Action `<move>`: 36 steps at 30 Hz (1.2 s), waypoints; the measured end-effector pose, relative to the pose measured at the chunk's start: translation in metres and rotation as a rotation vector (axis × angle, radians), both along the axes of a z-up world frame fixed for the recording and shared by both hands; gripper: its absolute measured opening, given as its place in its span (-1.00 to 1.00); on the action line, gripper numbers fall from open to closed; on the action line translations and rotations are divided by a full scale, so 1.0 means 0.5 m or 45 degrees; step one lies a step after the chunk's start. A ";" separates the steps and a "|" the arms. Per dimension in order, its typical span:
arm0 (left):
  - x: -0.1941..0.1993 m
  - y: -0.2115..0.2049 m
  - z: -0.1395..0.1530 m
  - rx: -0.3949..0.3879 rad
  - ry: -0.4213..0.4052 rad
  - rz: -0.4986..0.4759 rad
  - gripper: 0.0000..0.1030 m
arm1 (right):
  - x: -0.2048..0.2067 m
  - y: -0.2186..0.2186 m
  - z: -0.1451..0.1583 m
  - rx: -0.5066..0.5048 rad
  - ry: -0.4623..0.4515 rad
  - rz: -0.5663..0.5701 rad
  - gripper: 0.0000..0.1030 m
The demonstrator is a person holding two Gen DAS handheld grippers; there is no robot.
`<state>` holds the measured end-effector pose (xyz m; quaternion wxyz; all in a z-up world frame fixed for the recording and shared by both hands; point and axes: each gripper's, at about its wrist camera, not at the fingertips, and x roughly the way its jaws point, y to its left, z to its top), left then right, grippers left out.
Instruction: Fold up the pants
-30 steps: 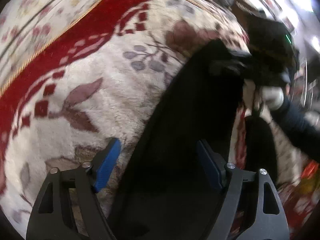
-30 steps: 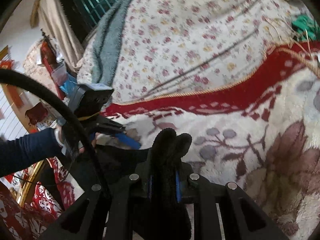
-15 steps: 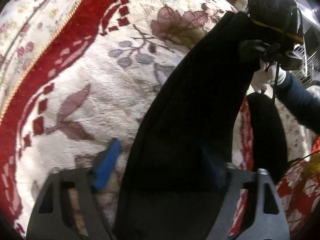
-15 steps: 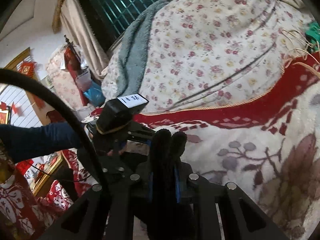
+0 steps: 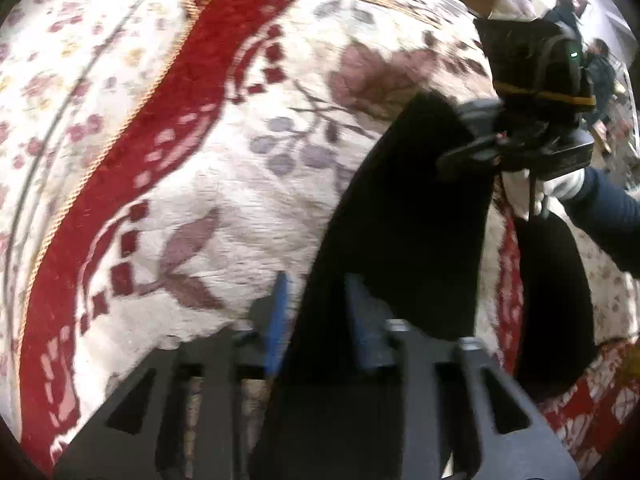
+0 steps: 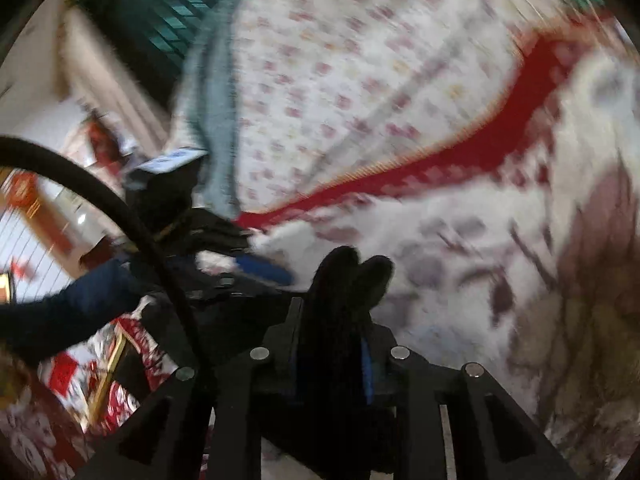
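Right now the black pants [image 5: 404, 216] are running from six toward one o'clock across the bed's blanket [image 5: 224, 184], the left gripper [image 5: 316, 312] closing its jaws around their near edge, the right gripper [image 6: 332, 364] clenching the far end.

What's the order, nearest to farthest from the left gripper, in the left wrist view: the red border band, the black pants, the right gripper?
From the left gripper:
1. Black pants, between its closing jaws, running up and right.
2. Red border band, on the blanket off to the left.
3. Right gripper, upper right, clamped on the pants' far end.
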<state>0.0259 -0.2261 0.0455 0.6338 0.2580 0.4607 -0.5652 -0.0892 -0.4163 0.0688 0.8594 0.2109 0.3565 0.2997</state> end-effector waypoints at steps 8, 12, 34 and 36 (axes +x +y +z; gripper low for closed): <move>-0.003 -0.038 -0.033 0.031 0.079 -0.079 -0.04 | -0.015 0.006 0.012 0.031 -0.026 0.067 -0.67; -0.020 -0.035 -0.025 0.013 0.038 -0.108 -0.50 | 0.017 -0.009 -0.037 0.033 0.180 0.002 -0.15; -0.052 0.241 0.141 -0.178 -0.142 0.227 -0.78 | -0.018 0.280 0.204 0.096 0.012 0.095 -0.76; -0.040 0.298 0.126 -0.139 -0.107 0.334 -0.78 | -0.012 0.330 0.193 0.125 0.026 0.126 -0.76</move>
